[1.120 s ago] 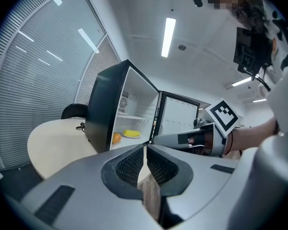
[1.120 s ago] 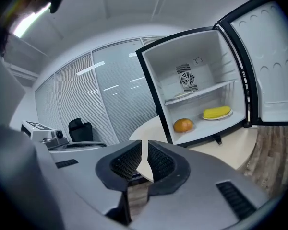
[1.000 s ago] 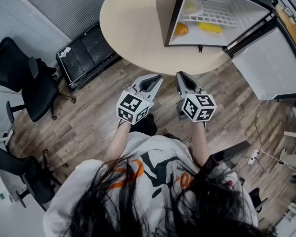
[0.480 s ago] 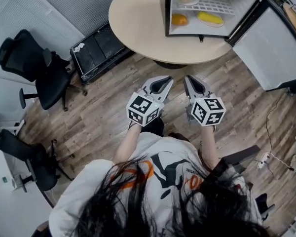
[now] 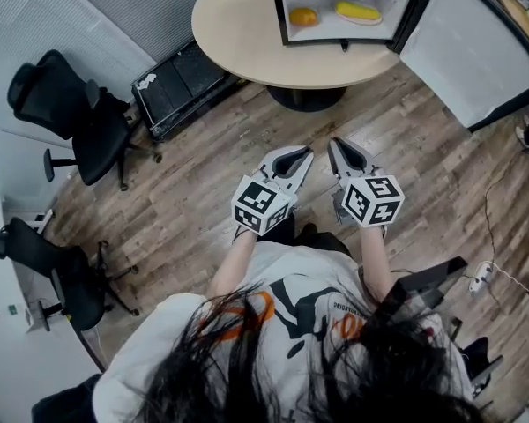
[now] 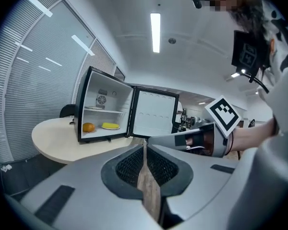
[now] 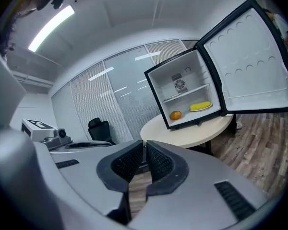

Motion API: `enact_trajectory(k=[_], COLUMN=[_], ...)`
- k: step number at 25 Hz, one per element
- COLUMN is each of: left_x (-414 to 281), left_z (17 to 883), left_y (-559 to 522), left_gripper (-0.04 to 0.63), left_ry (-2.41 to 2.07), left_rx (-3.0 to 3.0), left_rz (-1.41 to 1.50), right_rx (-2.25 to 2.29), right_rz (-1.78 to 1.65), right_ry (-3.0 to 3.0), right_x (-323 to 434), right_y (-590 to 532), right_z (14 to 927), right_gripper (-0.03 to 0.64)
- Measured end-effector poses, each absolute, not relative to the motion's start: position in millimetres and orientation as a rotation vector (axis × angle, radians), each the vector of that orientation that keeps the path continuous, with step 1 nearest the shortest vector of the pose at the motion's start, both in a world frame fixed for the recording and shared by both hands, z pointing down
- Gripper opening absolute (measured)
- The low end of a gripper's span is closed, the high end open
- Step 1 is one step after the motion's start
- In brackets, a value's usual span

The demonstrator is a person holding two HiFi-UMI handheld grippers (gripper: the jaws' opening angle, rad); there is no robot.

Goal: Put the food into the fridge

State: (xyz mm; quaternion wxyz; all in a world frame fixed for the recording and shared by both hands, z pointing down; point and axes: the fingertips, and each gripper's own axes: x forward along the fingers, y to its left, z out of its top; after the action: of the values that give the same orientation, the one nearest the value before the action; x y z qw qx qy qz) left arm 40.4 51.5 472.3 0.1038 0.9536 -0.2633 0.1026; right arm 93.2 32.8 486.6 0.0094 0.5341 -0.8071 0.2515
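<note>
A small black fridge (image 5: 335, 7) stands on the round table (image 5: 238, 25) with its door (image 5: 463, 55) swung wide. On its lower shelf lie an orange (image 5: 303, 17) and a yellow food item on a plate (image 5: 357, 11); both show again in the right gripper view, the orange (image 7: 175, 115) beside the yellow item (image 7: 200, 106). My left gripper (image 5: 301, 155) and right gripper (image 5: 339, 149) are held side by side over the wooden floor, well back from the table. Both are shut with nothing between the jaws.
Two black office chairs (image 5: 66, 117) stand at the left, one nearer chair (image 5: 48, 267) lower down. A black case (image 5: 181, 86) lies on the floor beside the table. A power strip and cable (image 5: 485, 271) lie at the right.
The view has drawn back from the table, so the fridge sits higher and smaller in the head view. Both grippers stay side by side over the floor.
</note>
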Motion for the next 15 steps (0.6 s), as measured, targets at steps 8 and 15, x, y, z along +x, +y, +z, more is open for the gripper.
enact_trajectory(k=[8, 15], left_x=[25.3, 7.6], left_z=[459.5, 456.2], left_y=[80.2, 94.3], left_gripper=[0.014, 0.014], left_ry=[-0.783, -0.751], left_rx=[2.843, 2.856], left_rz=[0.312, 0.319], right_rx=[1.676, 1.696], right_rz=[0.756, 0.730], right_ry=[-2.569, -2.566], right_x=[77.7, 59.9], right_y=[55.7, 63.8], right_z=[472.7, 462.6], right_gripper=[0.032, 0.032])
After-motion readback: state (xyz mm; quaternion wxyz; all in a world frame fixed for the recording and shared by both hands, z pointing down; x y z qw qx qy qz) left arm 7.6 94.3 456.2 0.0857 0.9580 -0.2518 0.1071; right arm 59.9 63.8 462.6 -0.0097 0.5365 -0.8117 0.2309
